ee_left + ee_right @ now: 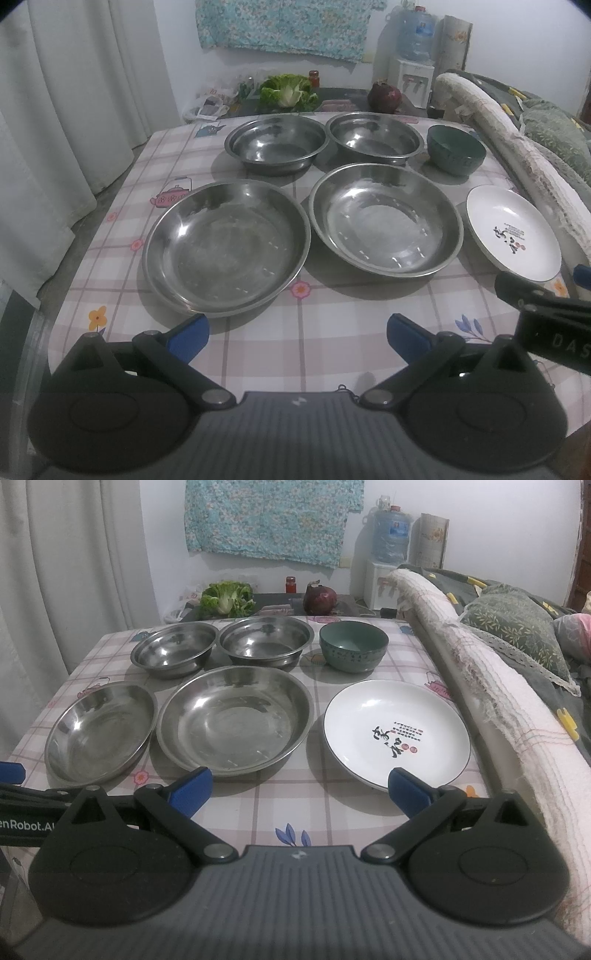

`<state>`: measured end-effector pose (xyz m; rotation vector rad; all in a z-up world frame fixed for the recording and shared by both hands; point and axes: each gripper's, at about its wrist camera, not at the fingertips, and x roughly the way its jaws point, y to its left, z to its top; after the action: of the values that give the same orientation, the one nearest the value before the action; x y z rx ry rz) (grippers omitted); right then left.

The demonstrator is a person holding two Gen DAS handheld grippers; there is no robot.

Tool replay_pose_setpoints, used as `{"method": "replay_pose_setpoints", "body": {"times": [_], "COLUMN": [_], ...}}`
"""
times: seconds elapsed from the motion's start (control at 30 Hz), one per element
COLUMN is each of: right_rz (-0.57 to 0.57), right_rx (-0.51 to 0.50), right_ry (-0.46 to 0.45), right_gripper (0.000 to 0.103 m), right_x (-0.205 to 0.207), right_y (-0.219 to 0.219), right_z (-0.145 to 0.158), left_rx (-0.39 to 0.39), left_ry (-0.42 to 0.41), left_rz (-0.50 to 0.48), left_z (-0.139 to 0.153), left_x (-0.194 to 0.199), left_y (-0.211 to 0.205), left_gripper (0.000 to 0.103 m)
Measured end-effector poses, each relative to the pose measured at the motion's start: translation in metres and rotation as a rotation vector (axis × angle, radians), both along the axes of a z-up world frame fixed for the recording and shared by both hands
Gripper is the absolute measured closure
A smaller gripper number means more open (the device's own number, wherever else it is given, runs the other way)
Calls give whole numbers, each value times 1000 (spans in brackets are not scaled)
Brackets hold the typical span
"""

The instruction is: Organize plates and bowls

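On the checked tablecloth [325, 328] lie two steel plates: the left one [225, 247] [99, 731] and the middle one [386, 218] [236, 718]. A white plate with black writing [511, 232] [397, 731] lies at the right. Behind them stand two steel bowls [275, 142] [375, 136], also in the right wrist view [173, 648] [266, 638], and a green bowl [456, 149] [352, 646]. My left gripper [297, 332] is open and empty, near the left steel plate's front rim. My right gripper [299, 790] is open and empty, in front of the white plate.
A sofa arm under a white cloth [491, 686] runs along the table's right edge. Curtains [74, 110] hang at the left. Behind the table are a lettuce [286, 90], a red onion [384, 96], a red jar [291, 584] and a water dispenser [412, 55].
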<state>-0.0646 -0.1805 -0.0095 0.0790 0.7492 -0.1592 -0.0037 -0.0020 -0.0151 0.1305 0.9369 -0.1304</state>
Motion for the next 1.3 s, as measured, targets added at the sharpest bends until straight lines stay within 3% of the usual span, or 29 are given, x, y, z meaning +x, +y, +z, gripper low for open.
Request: {"method": "replay_pose_setpoints", "body": {"times": [0.33,0.53,0.7,0.87,1.1,1.2,1.3], "right_rz": [8,101,170,228,314,352,405], "right_rx": [36,42,148,257,244,205,179], "right_ry": [0,-96,-187,-210,-228,-192,-132], "right_gripper": [1,1,1,1,2,6,13], "right_x": [13,37,69,120,210,257,306], "right_y": [-7,-8,-10,-9,-14,-11,-3], "right_z": [-8,7,21,25,38,35,25], "left_rx": [13,-11,-83,-142,-99,-40,-1], "left_ry": [-27,-109,-143,-149,-145,-114,-49], "left_rz": [26,51,21,0,31,51,65], "left_z": [2,19,28,26,12,-4,-24], "left_x": [17,49,82,127,200,234,266], "left_y": [9,32,45,55,58,55,52], "left_gripper": [0,0,0,0,6,9,23]}}
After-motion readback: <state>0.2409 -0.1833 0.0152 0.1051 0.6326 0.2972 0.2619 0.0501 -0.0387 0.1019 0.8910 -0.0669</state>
